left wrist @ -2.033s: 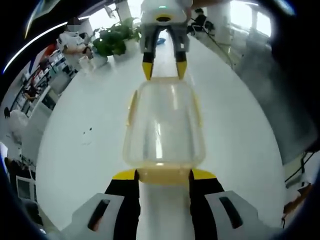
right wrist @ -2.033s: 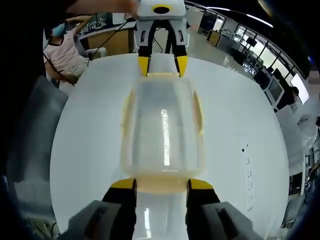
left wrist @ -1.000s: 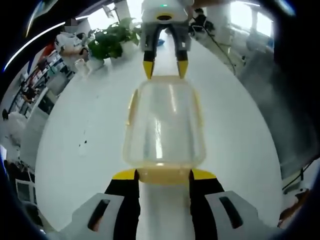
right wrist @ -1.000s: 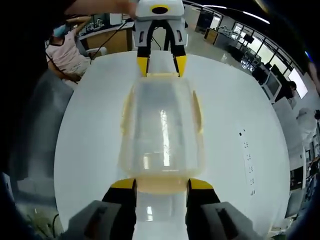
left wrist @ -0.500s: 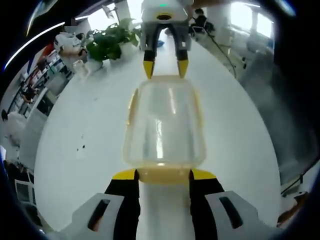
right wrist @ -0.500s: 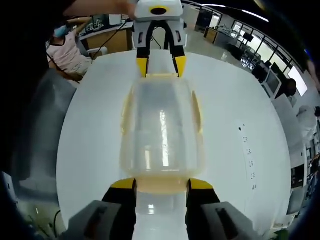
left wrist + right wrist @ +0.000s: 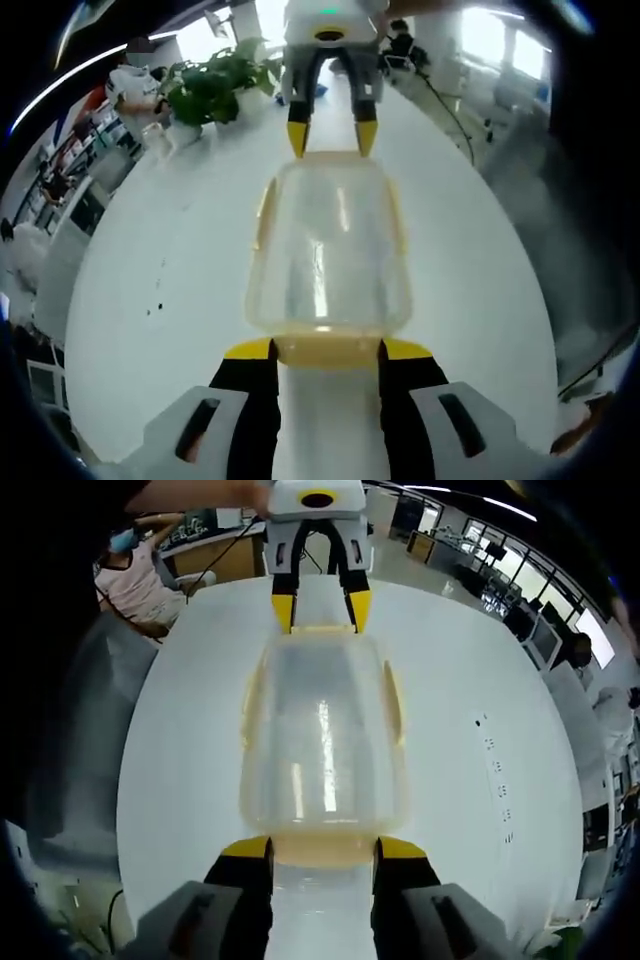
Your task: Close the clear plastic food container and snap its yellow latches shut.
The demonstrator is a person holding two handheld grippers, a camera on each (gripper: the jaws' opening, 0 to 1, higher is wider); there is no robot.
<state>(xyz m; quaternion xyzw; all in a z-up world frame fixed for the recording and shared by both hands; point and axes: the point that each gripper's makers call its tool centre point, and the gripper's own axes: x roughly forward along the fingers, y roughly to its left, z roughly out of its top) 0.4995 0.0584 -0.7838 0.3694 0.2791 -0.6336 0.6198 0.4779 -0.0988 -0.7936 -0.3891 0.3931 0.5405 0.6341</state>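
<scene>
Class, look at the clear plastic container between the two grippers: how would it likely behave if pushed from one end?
The container looks empty, so it is probably light. It sits on a smooth white table, so it would likely slide, not tip. Its thin clear walls may flex a little under the left gripper or the right gripper.

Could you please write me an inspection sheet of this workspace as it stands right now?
Surface: white table, a few small dark specks.
Job's things: clear container, lid on; yellow latches along its sides; whether snapped, cannot tell.
Clutter: nothing seen near the container.
Grippers: left gripper and right gripper open, jaws at opposite ends of the container.
Cables: dark cable along the table edge.
Surroundings: potted plant, desks, seated person.
</scene>
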